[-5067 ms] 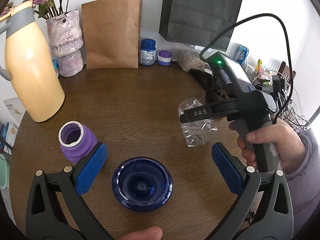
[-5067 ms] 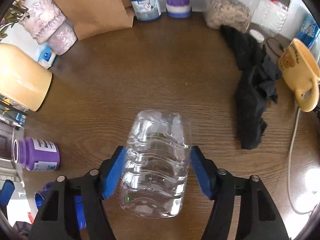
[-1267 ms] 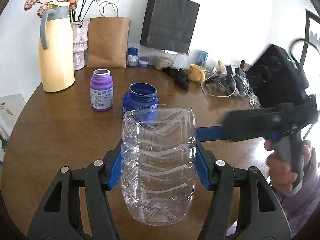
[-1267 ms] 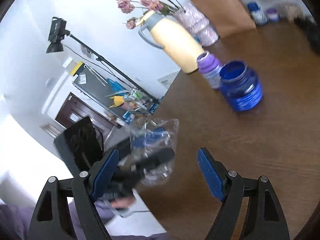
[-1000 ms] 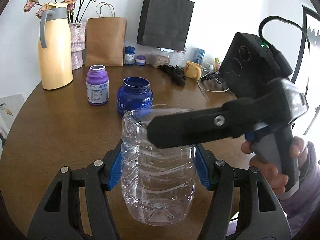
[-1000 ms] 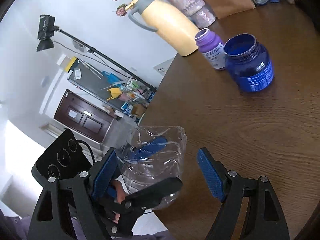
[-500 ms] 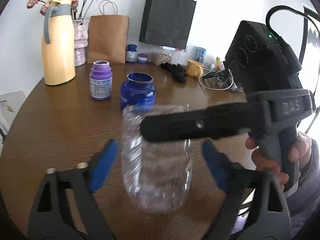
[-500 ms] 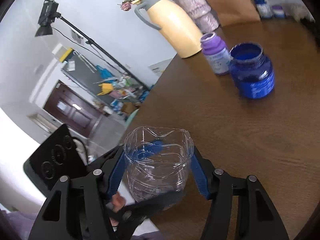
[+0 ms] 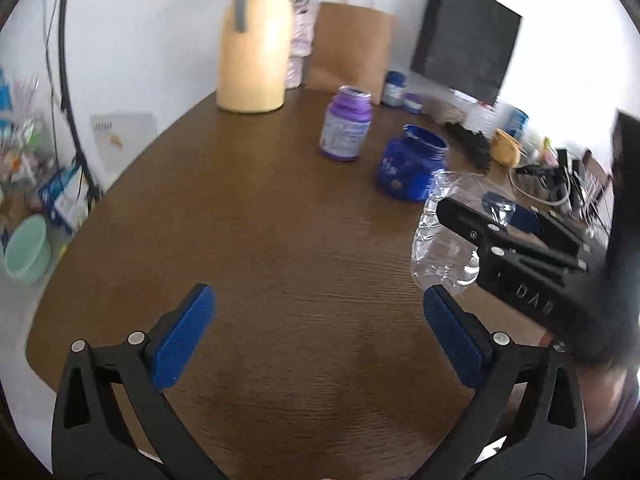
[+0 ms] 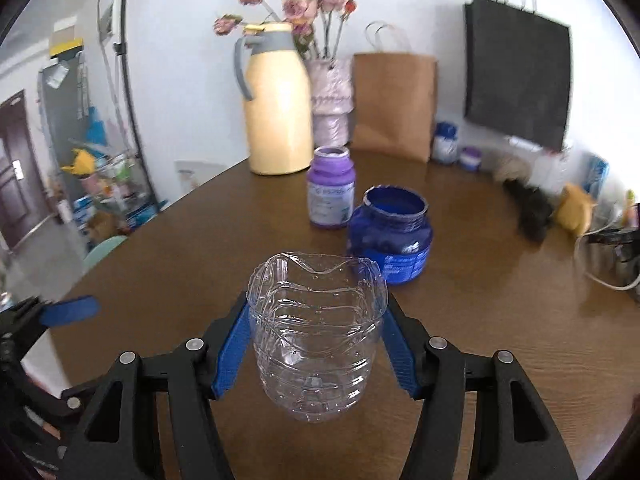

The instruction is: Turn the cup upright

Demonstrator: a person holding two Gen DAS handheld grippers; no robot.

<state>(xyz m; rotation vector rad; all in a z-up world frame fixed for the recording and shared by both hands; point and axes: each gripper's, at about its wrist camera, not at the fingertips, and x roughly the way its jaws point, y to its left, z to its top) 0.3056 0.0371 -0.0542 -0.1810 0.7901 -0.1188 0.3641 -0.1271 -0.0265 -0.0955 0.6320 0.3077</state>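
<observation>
The right gripper (image 10: pixel 318 344) had its jaws closed part way onto the clear plastic cup (image 10: pixel 316 328), one blue pad pressing each side wall. The cup stood upright in that grip, with its wavy cut rim uppermost and its dimpled base lowest, above the near part of the brown table (image 10: pixel 500 320). Whether the base touched the tabletop could not be determined. Nothing was visible inside the cup.

The left gripper (image 9: pixel 320 336) had its jaws spread wide and held nothing; only bare tabletop showed between its blue pads (image 9: pixel 182 338). In the left wrist view the cup (image 9: pixel 444 248) appeared just beyond the right-hand pad, clamped by the other tool.

Behind the cup stood a blue jar (image 10: pixel 390 234), lid off, interior dark, contents not discernible. Just beside it and farther back stood a purple bottle (image 10: pixel 331 188), also uncapped. Farther still, at the table's far edge, stood a yellow jug (image 10: pixel 276 104), a pale vase (image 10: pixel 330 100) holding dried flowers (image 10: pixel 296 4), a brown paper bag (image 10: pixel 394 104) and a black paper bag (image 10: pixel 518 72) against the wall.
</observation>
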